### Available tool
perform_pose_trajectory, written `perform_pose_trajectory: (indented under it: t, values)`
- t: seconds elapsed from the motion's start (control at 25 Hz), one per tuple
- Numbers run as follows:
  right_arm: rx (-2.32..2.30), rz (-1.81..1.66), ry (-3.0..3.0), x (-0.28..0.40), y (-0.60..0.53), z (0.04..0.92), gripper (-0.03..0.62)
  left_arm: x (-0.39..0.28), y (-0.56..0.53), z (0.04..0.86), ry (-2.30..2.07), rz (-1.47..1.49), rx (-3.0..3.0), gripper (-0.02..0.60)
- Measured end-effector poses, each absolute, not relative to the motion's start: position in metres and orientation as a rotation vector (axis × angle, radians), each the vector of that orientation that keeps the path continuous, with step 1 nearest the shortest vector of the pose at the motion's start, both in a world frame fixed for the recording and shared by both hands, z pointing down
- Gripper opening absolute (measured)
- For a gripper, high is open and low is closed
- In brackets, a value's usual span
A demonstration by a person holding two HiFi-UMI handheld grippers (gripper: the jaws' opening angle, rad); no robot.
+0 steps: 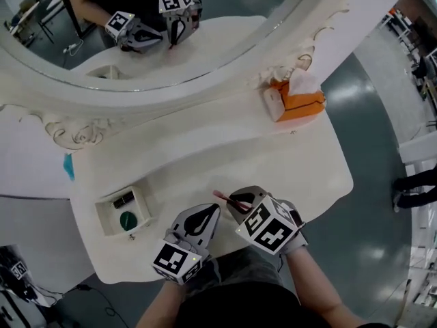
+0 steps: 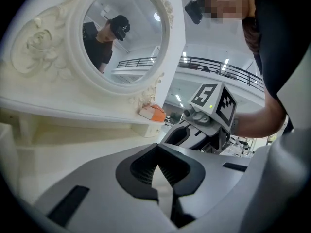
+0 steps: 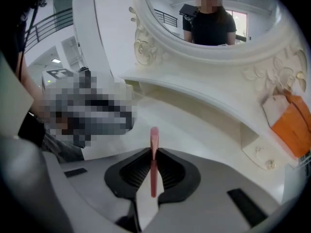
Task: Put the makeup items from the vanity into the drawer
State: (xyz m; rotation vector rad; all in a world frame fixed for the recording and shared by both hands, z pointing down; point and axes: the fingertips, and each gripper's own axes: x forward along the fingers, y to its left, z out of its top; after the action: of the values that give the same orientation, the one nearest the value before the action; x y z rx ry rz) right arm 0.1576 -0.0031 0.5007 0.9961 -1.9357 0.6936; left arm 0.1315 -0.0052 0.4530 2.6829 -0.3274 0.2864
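A white vanity desk (image 1: 273, 162) with a carved oval mirror (image 1: 171, 39) fills the scene. A person stands at its front edge with a hand-held gripper in each hand.

The right hand-held gripper (image 1: 232, 207) has its jaws closed on a slim pink makeup stick (image 1: 222, 197). In the right gripper view the stick (image 3: 154, 144) stands upright between the ribbed black pads, and its paler tip pokes out past them. It is held over the front middle of the desk, clear of the surface.

The left hand-held gripper (image 1: 208, 214) sits just beside it, to its left. Its jaws are together at the tips and nothing is between them (image 2: 156, 147).

Each gripper carries a cube printed with black-and-white square markers. These patterns are the only print I can make out, and they are not words.

At the left front of the desk is a small white box (image 1: 109, 221). It holds a round dark green item (image 1: 128, 219) and a small black one (image 1: 123, 199). I cannot read any label on either.

An orange and white tissue box (image 1: 300, 101) with a tissue sticking up stands on the raised back ledge at the right, just below the mirror frame. The mirror reflects both grippers and the person's dark top.
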Motion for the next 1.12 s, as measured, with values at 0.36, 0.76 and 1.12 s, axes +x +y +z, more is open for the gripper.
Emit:
perform_pose_trajectory:
  t: [0.36,0.76,1.12]
  values:
    - [0.868,0.577,-2.09,0.037,-0.055,0.463,0.058,0.026,-0.035,0.441,-0.511,0.247,2.657,0.014]
    - [0.719,0.436,-2.166,-0.07,-0.097,0.445,0.058,-0.065,-0.058,0.424,-0.633,0.169,2.652,0.014]
    - [0.556,0.348,-2.081,-0.121,-0.108,0.466,0.058,-0.126,-0.08,0.427,-0.766,0.11,2.541,0.014]
